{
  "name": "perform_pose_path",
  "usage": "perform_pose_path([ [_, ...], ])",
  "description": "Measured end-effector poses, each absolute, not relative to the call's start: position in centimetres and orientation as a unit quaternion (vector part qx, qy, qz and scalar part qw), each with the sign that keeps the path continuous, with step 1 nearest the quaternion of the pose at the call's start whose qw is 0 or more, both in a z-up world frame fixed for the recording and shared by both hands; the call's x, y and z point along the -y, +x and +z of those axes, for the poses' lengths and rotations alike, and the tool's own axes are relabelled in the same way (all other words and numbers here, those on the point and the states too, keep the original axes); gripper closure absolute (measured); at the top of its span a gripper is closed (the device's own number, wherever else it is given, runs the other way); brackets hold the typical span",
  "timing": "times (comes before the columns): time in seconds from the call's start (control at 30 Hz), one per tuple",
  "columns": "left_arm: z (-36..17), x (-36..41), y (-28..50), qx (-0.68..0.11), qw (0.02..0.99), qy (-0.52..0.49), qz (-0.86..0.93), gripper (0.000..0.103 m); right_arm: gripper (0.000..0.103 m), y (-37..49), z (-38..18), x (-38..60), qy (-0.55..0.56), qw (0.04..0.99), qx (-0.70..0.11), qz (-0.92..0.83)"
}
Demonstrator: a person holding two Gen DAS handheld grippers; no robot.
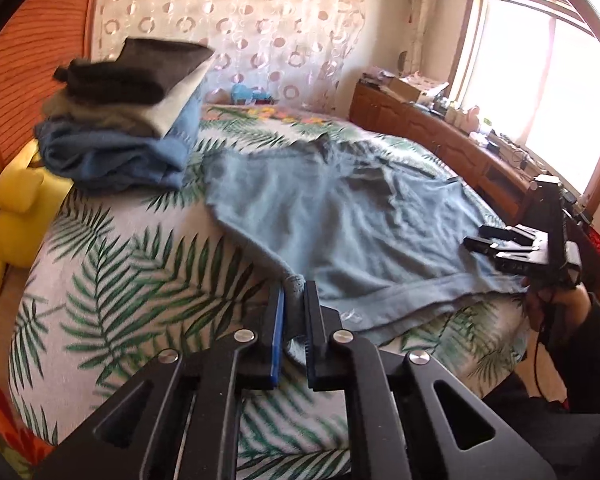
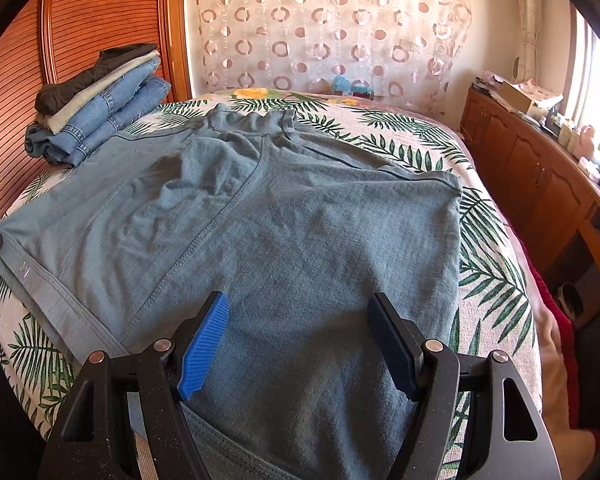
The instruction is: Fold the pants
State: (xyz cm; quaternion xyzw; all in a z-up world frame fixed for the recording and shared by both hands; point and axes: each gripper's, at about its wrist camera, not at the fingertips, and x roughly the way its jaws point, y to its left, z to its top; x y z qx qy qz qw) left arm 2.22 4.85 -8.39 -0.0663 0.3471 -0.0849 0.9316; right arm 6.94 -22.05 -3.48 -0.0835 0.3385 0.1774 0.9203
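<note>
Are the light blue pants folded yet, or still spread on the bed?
Mostly spread. The light blue pants lie open across the bed, both legs apart. The left gripper pinches one hem corner.

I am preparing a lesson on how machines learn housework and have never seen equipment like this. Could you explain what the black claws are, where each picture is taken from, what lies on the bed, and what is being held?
There is no robot here: a person holds a two-finger claw in each hand, with a wide-angle camera on each claw looking along its fingers. One picture comes from the left claw, the other from the right.

On the leaf-print bedspread lie blue-grey pants, spread flat, waistband at the far end. Beside them sits a stack of folded clothes.

The left gripper is shut on the pants, pinching an edge. The right gripper is open over the cloth, holding nothing.
</note>
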Motion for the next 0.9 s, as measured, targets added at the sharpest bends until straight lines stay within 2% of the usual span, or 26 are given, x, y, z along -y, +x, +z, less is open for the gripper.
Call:
perform_pose_path([
  [0.9,-2.4,3.1,8.4,-0.308,0.932,-0.031,-0.186,0.094,0.029,7.1,-3.6,22.0,-0.083,0.921,-0.338,0.176],
])
